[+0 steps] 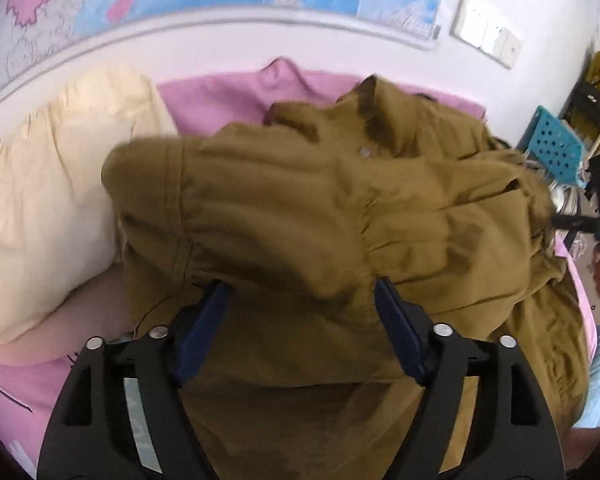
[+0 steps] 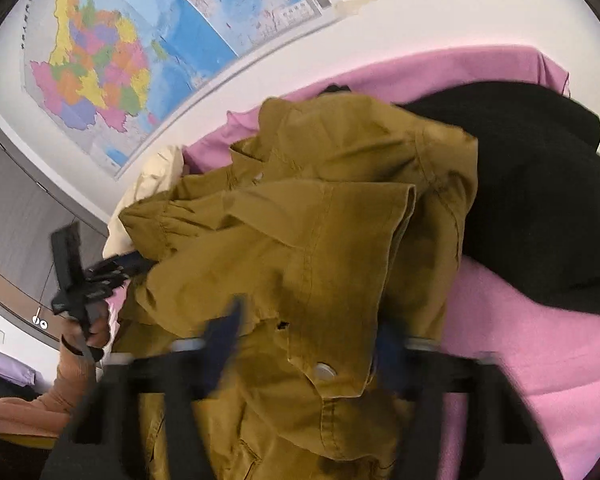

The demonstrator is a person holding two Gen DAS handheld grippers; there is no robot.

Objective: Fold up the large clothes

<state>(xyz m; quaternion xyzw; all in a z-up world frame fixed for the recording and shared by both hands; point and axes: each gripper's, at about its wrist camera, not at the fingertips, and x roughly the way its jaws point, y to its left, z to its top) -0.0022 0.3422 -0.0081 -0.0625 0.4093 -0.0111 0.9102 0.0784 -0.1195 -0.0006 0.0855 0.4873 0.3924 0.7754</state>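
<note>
A mustard-brown jacket lies bunched on a bed with a pink sheet. My left gripper stands open, its blue fingers spread wide with jacket cloth lying loosely between them. In the right wrist view the same jacket fills the middle. My right gripper is blurred; its blue fingers stand apart with cloth and a snap button between them. The left gripper shows at the jacket's left edge, held by a hand.
A cream pillow lies left of the jacket. A black garment lies on the pink sheet to the right. Wall maps hang behind the bed. A teal perforated basket stands at the right.
</note>
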